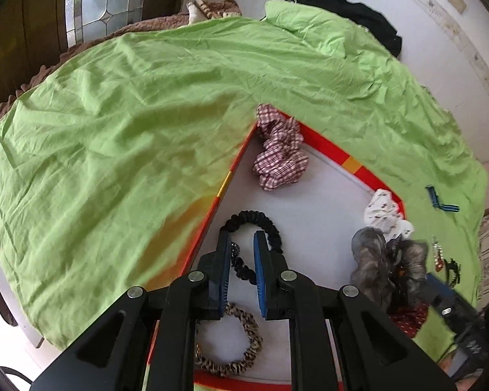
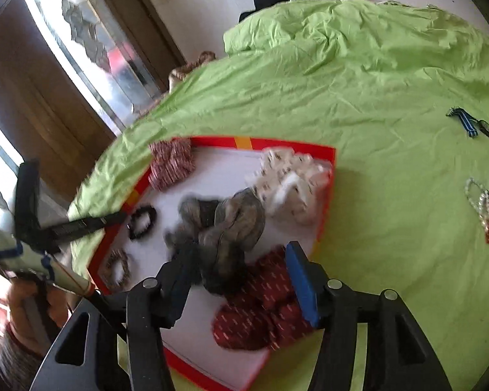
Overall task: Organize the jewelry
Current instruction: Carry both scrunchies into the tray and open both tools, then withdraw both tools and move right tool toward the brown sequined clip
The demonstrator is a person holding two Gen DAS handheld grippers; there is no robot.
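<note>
The green sheet (image 2: pixel 358 123) on the bed carries a red-rimmed tray (image 2: pixel 329 195) already holding six scrunchies. Still outside, to its right, lie a beaded necklace (image 2: pixel 487 211) and striped strap (image 2: pixel 469 125). The left claw (image 1: pixel 239 260) is nearly clenched beside the black scrunchie (image 1: pixel 260 220), gripping nothing; the right claw (image 2: pixel 241 267) is released over the grey scrunchie (image 2: pixel 225 224).

A red-edged tray (image 2: pixel 326 195) lay on a green bedsheet (image 2: pixel 375 97), holding fabric scrunchies. The right gripper (image 2: pixel 244 280) hung over a grey scrunchie (image 2: pixel 225 224) and a dark red one (image 2: pixel 260 312), jaws apart. Beaded necklaces (image 2: pixel 487 210) lay well apart.
</note>
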